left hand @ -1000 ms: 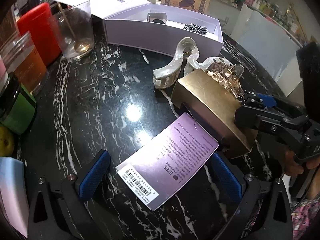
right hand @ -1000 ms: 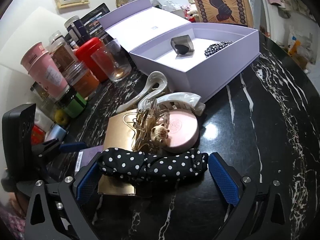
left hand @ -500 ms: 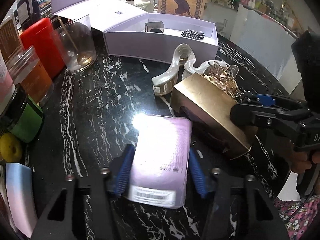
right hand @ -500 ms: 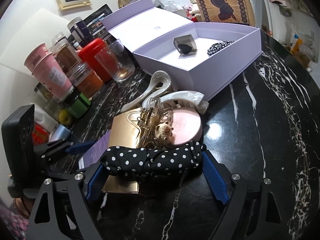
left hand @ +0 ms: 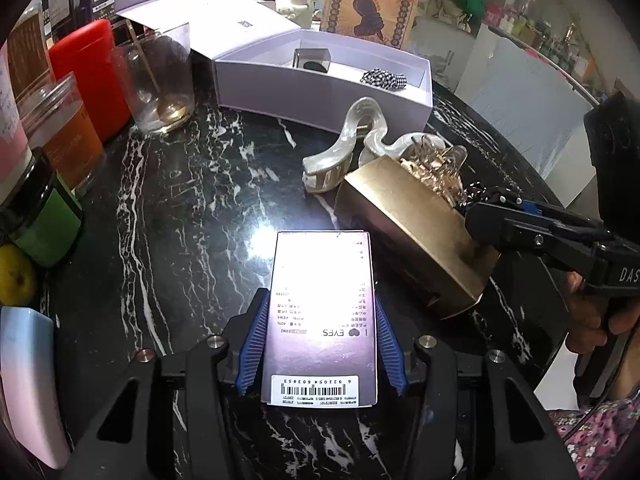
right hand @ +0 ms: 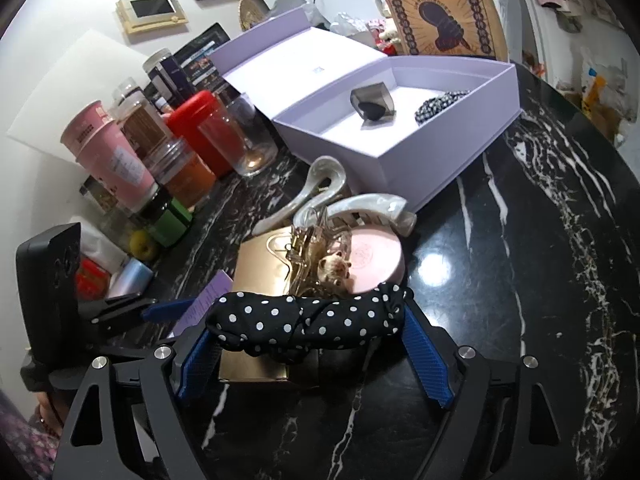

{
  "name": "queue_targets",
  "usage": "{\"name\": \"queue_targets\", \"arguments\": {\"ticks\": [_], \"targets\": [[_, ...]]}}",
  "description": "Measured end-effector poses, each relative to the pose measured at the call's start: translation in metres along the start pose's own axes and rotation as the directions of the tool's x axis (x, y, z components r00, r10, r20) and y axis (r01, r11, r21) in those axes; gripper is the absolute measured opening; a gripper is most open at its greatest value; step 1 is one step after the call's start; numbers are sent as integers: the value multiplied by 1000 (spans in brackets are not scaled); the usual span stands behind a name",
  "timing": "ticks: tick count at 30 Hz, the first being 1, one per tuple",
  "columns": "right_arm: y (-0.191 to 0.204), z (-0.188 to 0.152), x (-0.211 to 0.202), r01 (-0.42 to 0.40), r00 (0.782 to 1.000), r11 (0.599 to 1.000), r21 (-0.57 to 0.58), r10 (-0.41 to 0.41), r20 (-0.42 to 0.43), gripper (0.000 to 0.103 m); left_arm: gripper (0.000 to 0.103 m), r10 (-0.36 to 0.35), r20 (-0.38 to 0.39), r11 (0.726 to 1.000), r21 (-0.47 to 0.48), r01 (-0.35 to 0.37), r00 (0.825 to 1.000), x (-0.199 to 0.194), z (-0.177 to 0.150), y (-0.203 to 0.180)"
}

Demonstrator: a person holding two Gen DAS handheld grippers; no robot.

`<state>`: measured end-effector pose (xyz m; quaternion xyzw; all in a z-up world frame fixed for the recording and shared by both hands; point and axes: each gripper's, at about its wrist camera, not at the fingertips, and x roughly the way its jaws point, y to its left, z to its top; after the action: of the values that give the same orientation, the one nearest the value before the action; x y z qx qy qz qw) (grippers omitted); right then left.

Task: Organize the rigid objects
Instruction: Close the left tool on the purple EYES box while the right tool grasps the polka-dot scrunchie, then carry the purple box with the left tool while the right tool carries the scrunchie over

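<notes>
My left gripper (left hand: 320, 344) is clamped on a purple carton (left hand: 322, 312), both blue pads against its long sides, over the black marble table (left hand: 192, 216). My right gripper (right hand: 312, 344) is closing on a black polka-dot hair tie (right hand: 308, 320), its pads touching the ends. Beyond lie a gold box (right hand: 260, 264), a pink compact (right hand: 372, 260), pearly hair claws (left hand: 344, 148) and the open lilac box (right hand: 404, 120).

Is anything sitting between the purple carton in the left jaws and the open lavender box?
Nothing visible on the straight line: bare marble lies between the purple carton and the lavender box. The pearl claw clip sits just right of it.
</notes>
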<state>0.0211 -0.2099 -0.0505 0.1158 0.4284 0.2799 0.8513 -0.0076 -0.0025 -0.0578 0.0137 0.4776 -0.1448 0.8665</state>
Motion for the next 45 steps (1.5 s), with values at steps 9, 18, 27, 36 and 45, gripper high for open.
{"name": "queue_targets", "arguments": {"ticks": [9,18,27,36,45], "targets": [[-2,2,-18,1,999,1000,16,-2,35,84,50,3,56,1000,-13,-2,998,-20,17,-2],[6,11,-43,-5,996,1000,-11,6,93,84,50,2,128,1000,-22,1,992,-37,35,-8],[9,18,-58,-31,992,999,-26,34,124,84,50,-22,155,999,-26,26,988,-40,51,-15],[2,33,-64,-48,989,998,-46,54,140,84,50,-30,183,999,-15,33,983,-41,75,-27],[-3,56,-70,-36,985,994,-103,53,164,84,50,-34,201,999,43,26,979,-36,104,-38]]}}
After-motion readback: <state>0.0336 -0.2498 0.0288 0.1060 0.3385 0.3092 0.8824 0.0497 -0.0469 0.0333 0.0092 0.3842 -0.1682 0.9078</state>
